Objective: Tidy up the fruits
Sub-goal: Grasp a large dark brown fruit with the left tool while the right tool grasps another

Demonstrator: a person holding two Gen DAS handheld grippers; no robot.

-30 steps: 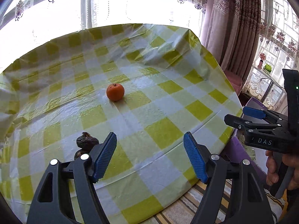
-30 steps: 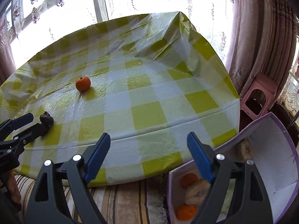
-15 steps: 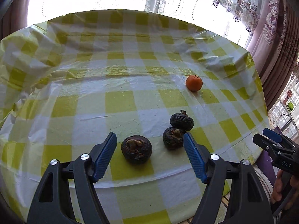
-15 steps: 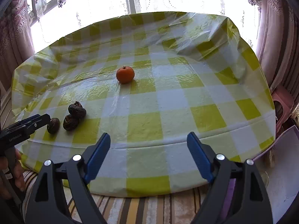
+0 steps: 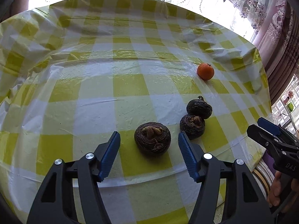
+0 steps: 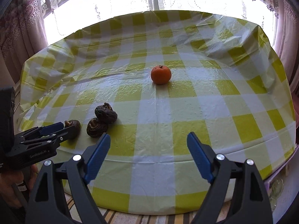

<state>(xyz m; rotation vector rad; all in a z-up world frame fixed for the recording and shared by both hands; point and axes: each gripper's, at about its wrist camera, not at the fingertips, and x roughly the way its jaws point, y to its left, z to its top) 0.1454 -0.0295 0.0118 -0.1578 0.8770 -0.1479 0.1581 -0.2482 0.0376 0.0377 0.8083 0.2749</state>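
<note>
Left gripper (image 5: 149, 147) gapes empty at the counter's near edge — nearest dark fruit (image 5: 152, 138) dead ahead; right gripper (image 6: 148, 155) open, farther.

I'm seeing a glossy, crinkled plastic tablecloth (image 5: 97, 100) catching glare from the window, and the dark fruits (image 5: 152, 138) on it are looking rough, ridged and matt. The orange (image 6: 160, 74) is showing a smooth, faintly dimpled skin, while my left gripper (image 5: 149, 151) is showing matt black plastic with ribbed blue pads (image 5: 110, 154) and shiny metal pins.
</note>
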